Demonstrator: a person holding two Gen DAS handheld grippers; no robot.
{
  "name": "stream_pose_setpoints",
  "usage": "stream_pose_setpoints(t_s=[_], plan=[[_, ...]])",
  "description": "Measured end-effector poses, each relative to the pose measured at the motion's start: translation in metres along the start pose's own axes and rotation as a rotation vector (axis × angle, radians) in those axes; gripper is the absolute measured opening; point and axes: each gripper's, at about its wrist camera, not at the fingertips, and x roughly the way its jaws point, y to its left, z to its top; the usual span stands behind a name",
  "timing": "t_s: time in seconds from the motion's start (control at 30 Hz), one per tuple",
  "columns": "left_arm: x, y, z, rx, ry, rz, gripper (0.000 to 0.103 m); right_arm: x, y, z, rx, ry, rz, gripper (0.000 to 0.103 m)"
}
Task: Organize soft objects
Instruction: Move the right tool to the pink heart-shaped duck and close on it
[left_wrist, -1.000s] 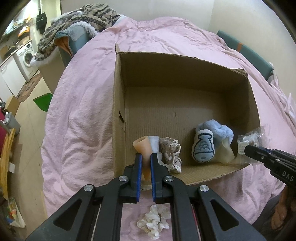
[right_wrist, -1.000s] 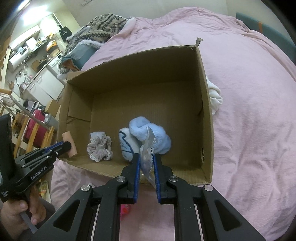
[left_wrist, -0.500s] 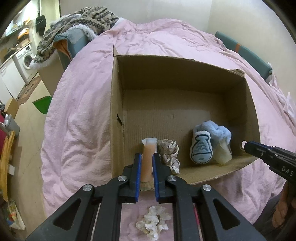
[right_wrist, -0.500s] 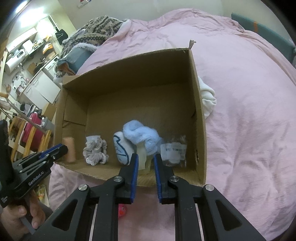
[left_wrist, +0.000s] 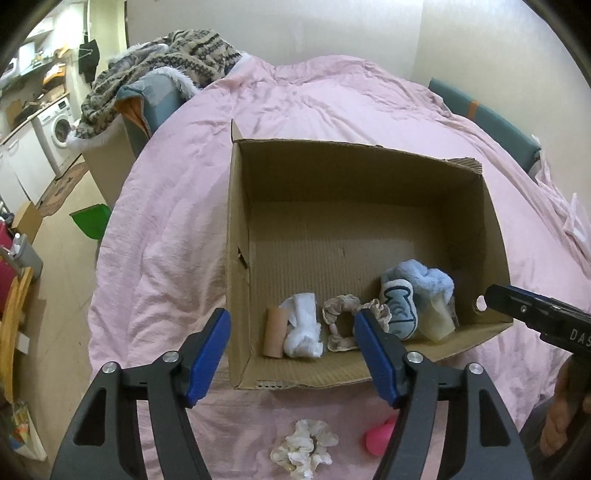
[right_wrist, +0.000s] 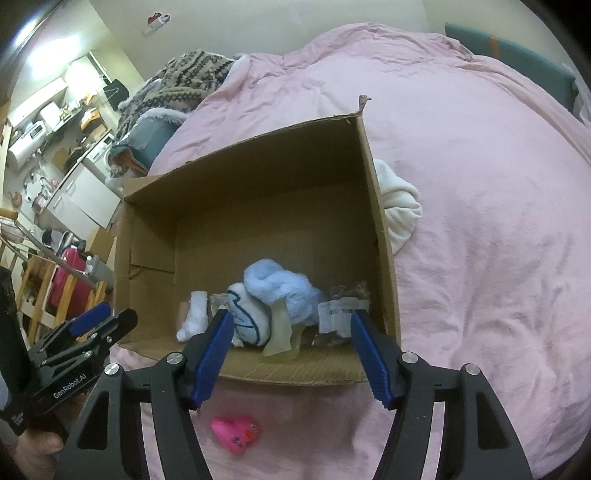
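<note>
An open cardboard box (left_wrist: 236, 229) lies on a pink bed. Along its near wall lie a tan and white rolled cloth (left_wrist: 295, 330), a beige scrunchie (left_wrist: 340, 317), a white pouch with a blue drawing (left_wrist: 400, 314), a fluffy blue cloth (left_wrist: 428, 282) and a clear plastic packet (right_wrist: 341, 312). My left gripper (left_wrist: 291, 350) is open and empty above the box's near edge. My right gripper (right_wrist: 291, 350) is open and empty above the near right corner. A white scrunchie (left_wrist: 304, 448) and a pink rubber duck (right_wrist: 236, 432) lie on the bed in front of the box.
A white bundled cloth (right_wrist: 399, 206) lies on the bed against the box's right wall. A pile of patterned knitwear (left_wrist: 166, 59) sits at the bed's far left. The floor, a green bin (left_wrist: 90, 221) and a washing machine (left_wrist: 59, 125) are to the left.
Both grippers have opened. The left let go of the tan and white roll, the right let go of the plastic packet; both now lie in the box. Both grippers pulled back slightly.
</note>
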Motion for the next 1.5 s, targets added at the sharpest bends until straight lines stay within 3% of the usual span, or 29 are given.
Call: stream_pose_setpoints(t_s=[0.53,0.97,1.5], plan=[[-0.026,0.007,-0.010,0.023,-0.028,0.054,0.067,-0.019,0.005,-0.013,0.002,-0.004,0.026,0.069],[-0.040,0.013,-0.039,-0.043,0.044,0.052,0.067,-0.032,0.012,-0.039,-0.011,0.019,0.052,0.069],[-0.031,0.031,-0.066,-0.173,0.174,0.055,0.067,-0.007,0.021,-0.064,0.031,0.155,0.090,0.069]])
